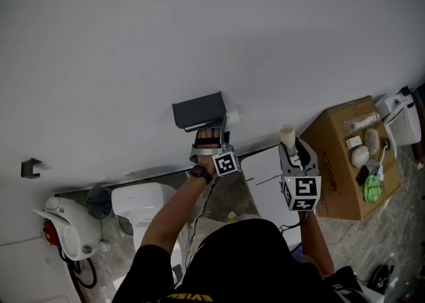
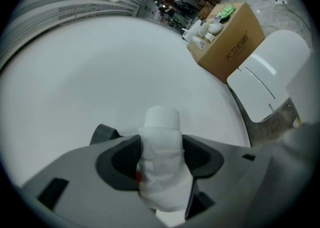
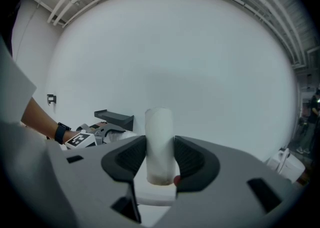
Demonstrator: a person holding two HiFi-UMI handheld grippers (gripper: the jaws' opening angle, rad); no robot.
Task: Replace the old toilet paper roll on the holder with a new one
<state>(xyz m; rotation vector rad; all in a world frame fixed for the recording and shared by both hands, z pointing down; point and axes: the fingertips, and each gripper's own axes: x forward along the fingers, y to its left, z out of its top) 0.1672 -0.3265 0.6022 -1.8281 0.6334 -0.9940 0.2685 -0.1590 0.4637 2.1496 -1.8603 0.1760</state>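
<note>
A dark grey holder (image 1: 199,110) is fixed to the white wall; in the right gripper view the holder (image 3: 115,118) shows at the left. My left gripper (image 1: 211,138) sits just below it, shut on a white toilet paper roll (image 1: 231,120). In the left gripper view that roll (image 2: 161,164) stands wrinkled between the pads of my left gripper (image 2: 161,154). To the right, away from the holder, my right gripper (image 1: 289,150) is shut on a slim cream tube (image 1: 287,136). The tube (image 3: 159,142) stands upright between the jaws of my right gripper (image 3: 160,156).
A cardboard box (image 1: 339,162) with small items on top stands at the right; the same box (image 2: 227,47) shows in the left gripper view. A white toilet (image 1: 143,205) and a white lidded bin (image 1: 265,185) sit below the holder. A small dark hook (image 1: 30,167) is on the wall at left.
</note>
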